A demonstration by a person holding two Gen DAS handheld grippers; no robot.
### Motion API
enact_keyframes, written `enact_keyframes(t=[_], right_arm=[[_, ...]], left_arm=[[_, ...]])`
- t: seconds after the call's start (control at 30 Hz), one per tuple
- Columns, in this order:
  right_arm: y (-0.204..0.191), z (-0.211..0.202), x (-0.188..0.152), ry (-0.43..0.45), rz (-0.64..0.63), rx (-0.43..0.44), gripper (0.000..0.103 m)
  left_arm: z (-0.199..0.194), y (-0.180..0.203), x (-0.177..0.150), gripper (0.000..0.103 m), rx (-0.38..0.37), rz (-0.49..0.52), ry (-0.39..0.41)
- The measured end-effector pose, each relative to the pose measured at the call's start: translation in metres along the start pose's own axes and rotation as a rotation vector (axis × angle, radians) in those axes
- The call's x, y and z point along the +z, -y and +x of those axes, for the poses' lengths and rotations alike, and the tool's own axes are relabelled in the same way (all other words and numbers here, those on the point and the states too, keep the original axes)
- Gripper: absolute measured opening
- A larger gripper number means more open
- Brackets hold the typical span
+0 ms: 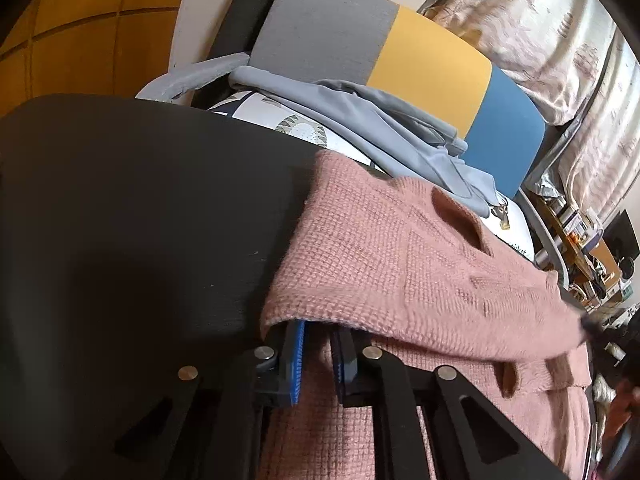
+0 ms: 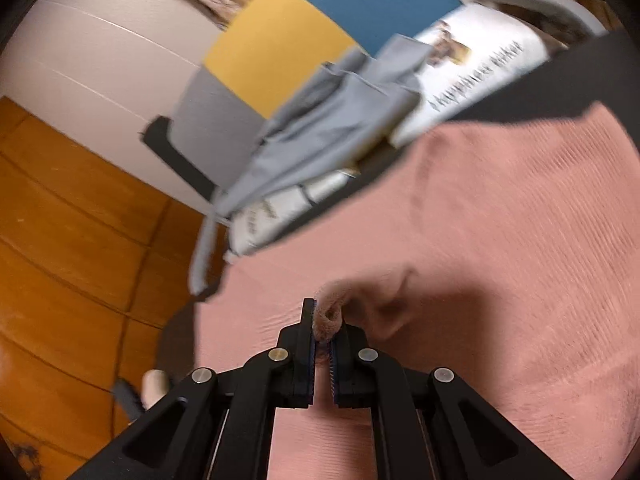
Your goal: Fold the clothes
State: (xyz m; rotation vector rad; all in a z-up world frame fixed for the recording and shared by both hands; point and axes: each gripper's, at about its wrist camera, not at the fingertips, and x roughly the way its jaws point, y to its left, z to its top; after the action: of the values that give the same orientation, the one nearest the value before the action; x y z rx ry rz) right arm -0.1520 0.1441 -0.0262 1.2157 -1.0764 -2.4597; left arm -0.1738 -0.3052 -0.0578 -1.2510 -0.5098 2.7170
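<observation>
A pink knit sweater [image 1: 420,276] lies partly on a black table [image 1: 140,208] and drapes over my left gripper [image 1: 318,336]. The left jaws are nearly closed with the sweater's edge between and over them. In the right wrist view the same pink sweater [image 2: 480,240] fills the lower right. My right gripper [image 2: 322,332] is shut on a bunched fold of it [image 2: 330,314] and holds it above the rest of the fabric.
A chair with a grey, yellow and blue back [image 1: 400,60] stands behind the table, with a grey garment [image 1: 380,128] and a printed white cushion [image 1: 304,128] on it. Wooden floor [image 2: 60,260] lies to the left. Curtains [image 1: 560,40] and cluttered shelves [image 1: 592,248] are on the right.
</observation>
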Motion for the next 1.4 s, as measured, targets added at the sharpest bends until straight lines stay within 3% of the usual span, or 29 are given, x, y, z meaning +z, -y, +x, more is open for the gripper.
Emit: enact_keyframes(t=[0.13, 0.27, 0.37, 0.47, 0.73, 0.87, 1.0, 1.07, 1.2, 1.4], right_arm=[[0.018, 0.006, -0.002, -0.035, 0.072, 0.002, 0.006], [-0.003, -0.018, 0.004, 0.057, -0.026, 0.052, 0.006], [-0.003, -0.013, -0.003, 0.043, -0.080, -0.031, 0.006], [0.024, 0.008, -0.018, -0.034, -0.020, -0.089, 0.005], [0.033, 0.012, -0.018, -0.020, -0.057, -0.088, 0.003], [0.030, 0.011, -0.020, -0.018, -0.076, -0.090, 0.003], [0.024, 0.015, -0.018, -0.033, -0.099, -0.103, 0.003], [0.023, 0.016, -0.017, -0.035, -0.111, -0.107, 0.003], [0.016, 0.016, -0.016, -0.043, -0.183, -0.137, 0.003], [0.013, 0.013, -0.011, -0.028, -0.218, -0.165, 0.005]], left_arm=[[-0.002, -0.001, -0.004, 0.010, 0.006, -0.015, 0.003], [-0.002, 0.003, -0.006, 0.010, 0.022, -0.009, 0.005], [-0.002, 0.005, -0.007, 0.010, 0.030, -0.003, 0.007], [-0.002, 0.002, -0.007, 0.010, 0.016, -0.015, 0.003], [-0.037, -0.002, -0.026, 0.010, -0.006, -0.070, -0.021], [-0.063, 0.021, -0.024, 0.010, 0.008, 0.008, 0.077], [-0.045, 0.053, 0.001, 0.016, -0.026, 0.096, 0.101], [-0.018, 0.066, 0.013, 0.016, 0.006, 0.154, 0.080], [0.027, 0.064, 0.016, 0.016, 0.160, 0.211, -0.001], [0.021, 0.060, 0.007, 0.018, 0.174, 0.185, 0.038]])
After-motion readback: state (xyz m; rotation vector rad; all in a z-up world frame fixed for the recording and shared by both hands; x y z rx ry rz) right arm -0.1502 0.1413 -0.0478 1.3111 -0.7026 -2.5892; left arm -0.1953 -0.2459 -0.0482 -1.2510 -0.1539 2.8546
